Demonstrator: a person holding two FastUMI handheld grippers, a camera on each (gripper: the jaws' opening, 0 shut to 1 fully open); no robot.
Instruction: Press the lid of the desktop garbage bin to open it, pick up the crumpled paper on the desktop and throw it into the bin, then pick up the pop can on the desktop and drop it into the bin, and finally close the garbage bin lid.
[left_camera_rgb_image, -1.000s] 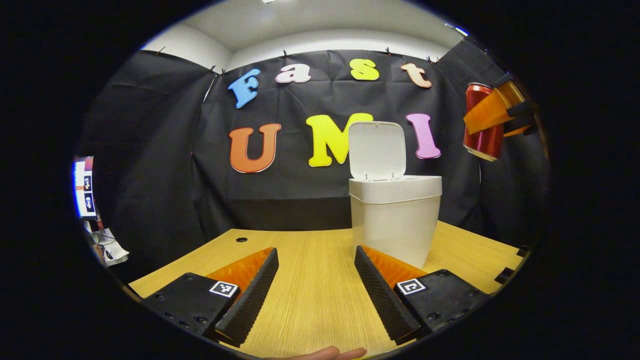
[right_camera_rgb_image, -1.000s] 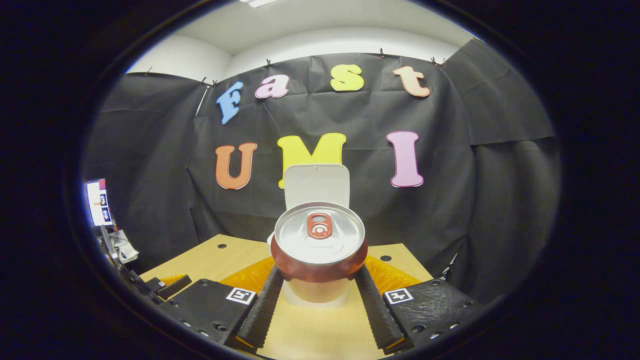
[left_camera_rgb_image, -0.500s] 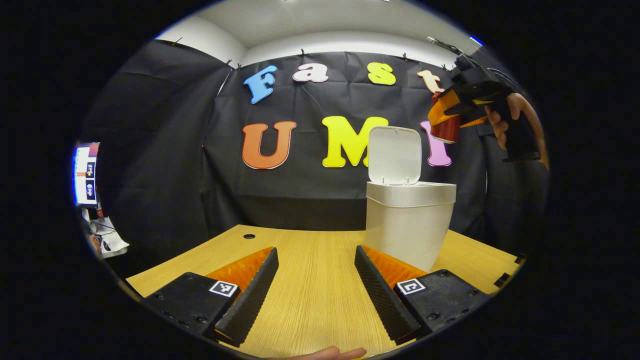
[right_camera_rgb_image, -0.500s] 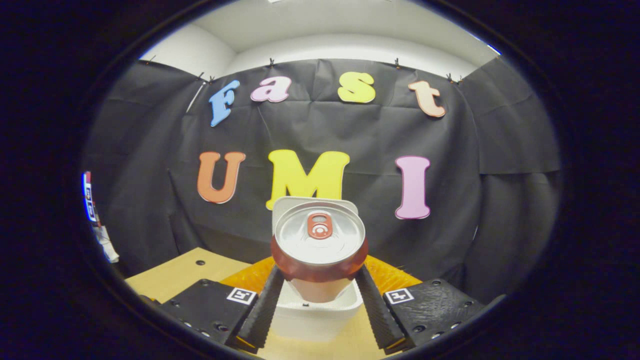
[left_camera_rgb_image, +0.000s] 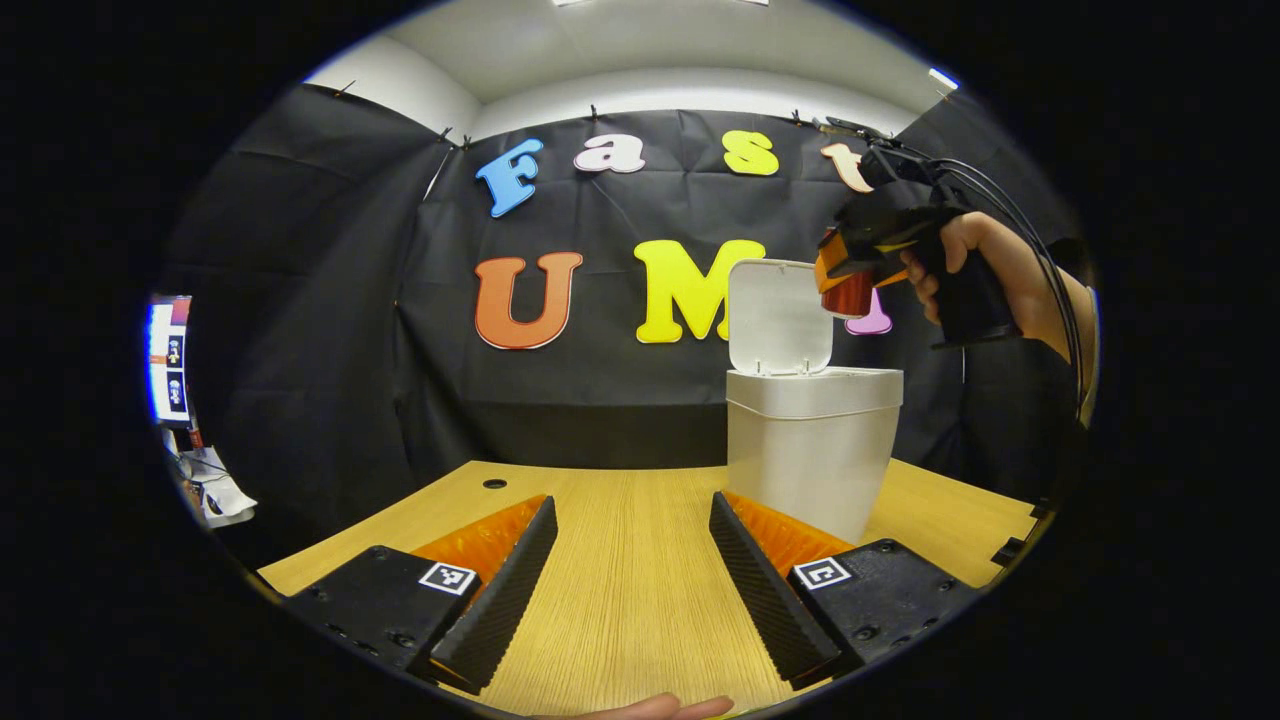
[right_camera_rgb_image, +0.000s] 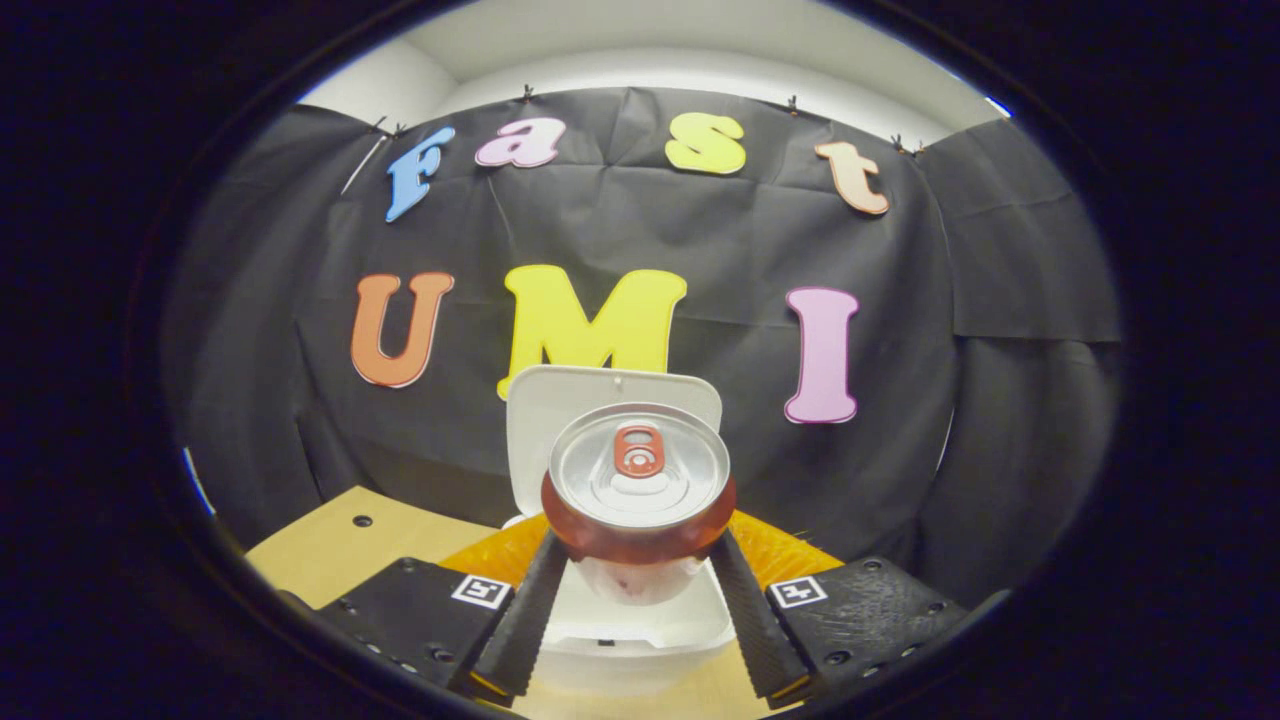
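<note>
The pop can is pinched between the two fingers of the right gripper, its silver top and pull tab facing the camera in the right gripper view, and it hangs in the air above the garbage bin. In the left gripper view the can sits just in front of the raised lid, over the bin's open mouth, with a hand gripping the handle behind it. The bin's rim lies directly beneath the can in the right gripper view, so the step in hand looks to be the drop of the can into the bin. The next move probably calls for spreading the right jaws while the can is centred over the opening, so it clears the rim and the upright lid. The left gripper rests low over the wooden desktop, its jaws spread wide and holding nothing, well placed to shut the lid afterwards. No crumpled paper lies on the visible desktop; presumably it is already binned.
</note>
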